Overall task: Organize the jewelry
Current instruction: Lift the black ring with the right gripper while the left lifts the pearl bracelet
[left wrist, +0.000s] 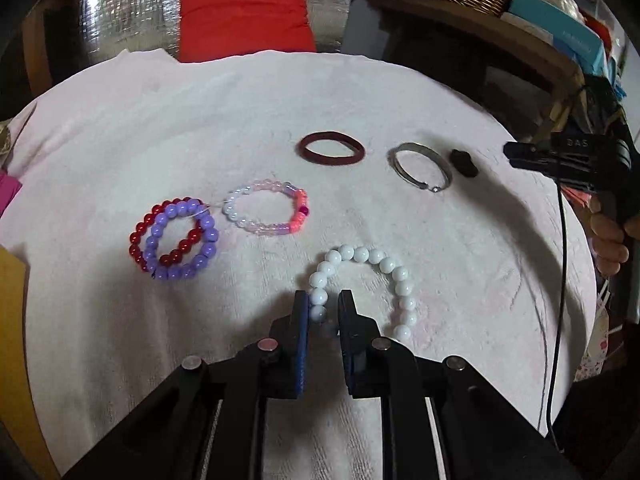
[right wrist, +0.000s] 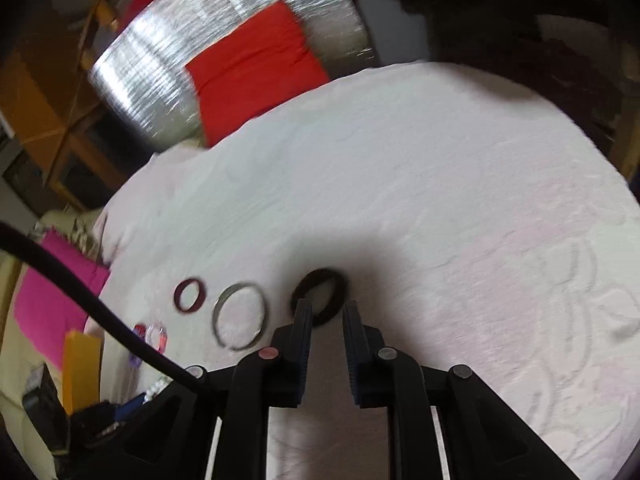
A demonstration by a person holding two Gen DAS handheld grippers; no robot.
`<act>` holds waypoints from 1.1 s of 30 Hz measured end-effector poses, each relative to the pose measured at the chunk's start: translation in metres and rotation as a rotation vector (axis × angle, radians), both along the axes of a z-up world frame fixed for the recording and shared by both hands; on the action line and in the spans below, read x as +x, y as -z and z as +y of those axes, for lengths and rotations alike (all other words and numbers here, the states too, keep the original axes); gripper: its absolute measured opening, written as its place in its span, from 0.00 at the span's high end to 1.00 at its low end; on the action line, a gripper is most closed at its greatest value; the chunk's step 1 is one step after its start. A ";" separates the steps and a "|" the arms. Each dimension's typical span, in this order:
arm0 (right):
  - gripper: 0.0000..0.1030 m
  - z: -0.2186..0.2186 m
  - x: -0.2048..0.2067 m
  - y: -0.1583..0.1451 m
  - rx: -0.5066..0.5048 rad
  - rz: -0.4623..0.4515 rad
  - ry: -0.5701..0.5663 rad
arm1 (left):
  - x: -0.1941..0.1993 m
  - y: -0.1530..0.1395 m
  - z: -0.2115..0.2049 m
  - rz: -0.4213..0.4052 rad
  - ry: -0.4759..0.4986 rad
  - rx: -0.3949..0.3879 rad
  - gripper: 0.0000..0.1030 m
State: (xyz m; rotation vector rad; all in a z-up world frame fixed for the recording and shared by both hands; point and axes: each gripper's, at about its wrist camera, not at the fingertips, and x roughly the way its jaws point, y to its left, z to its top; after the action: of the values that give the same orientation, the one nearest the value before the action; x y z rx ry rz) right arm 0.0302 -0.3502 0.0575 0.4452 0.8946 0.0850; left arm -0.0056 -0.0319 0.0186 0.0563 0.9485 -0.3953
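Two grippers in play, and the left gripper (left wrist: 324, 304) is the one that matters: it's clamped on the white bead bracelet (left wrist: 368, 284), pads pinching a bead at the loop's left side. From your left gripper the rest of that loop arcs away up and to the right, lying on the white towel (left wrist: 160, 128) over the table. Round glossy beads, smooth and hard, likely to roll if let go.

Your right gripper (right wrist: 327, 308) hangs over the black hair tie (right wrist: 319, 296), jaws narrowly apart, nothing pinched that I can see; the picture is blurred. The tie is a soft fuzzy ring, directly ahead of the tips.

Beside it sits the metal bangle (left wrist: 420, 168), thin, rigid, shiny, then the dark red hair tie (left wrist: 331, 149). Further left: the pink and clear bead bracelet (left wrist: 266, 212), and the purple bead bracelet (left wrist: 184, 240) overlapping the red bead bracelet (left wrist: 138, 240). Towel is nubby terry, grippy.
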 end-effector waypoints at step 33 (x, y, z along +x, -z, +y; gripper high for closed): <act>0.89 0.016 -0.011 -0.008 -0.108 -0.074 -0.049 | -0.015 -0.009 0.002 -0.032 0.029 0.001 0.66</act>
State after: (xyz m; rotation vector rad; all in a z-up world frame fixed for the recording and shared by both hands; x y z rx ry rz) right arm 0.0194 -0.3344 0.0656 0.3173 0.8337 0.0971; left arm -0.0206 -0.0299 0.0280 0.0775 0.9177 -0.4196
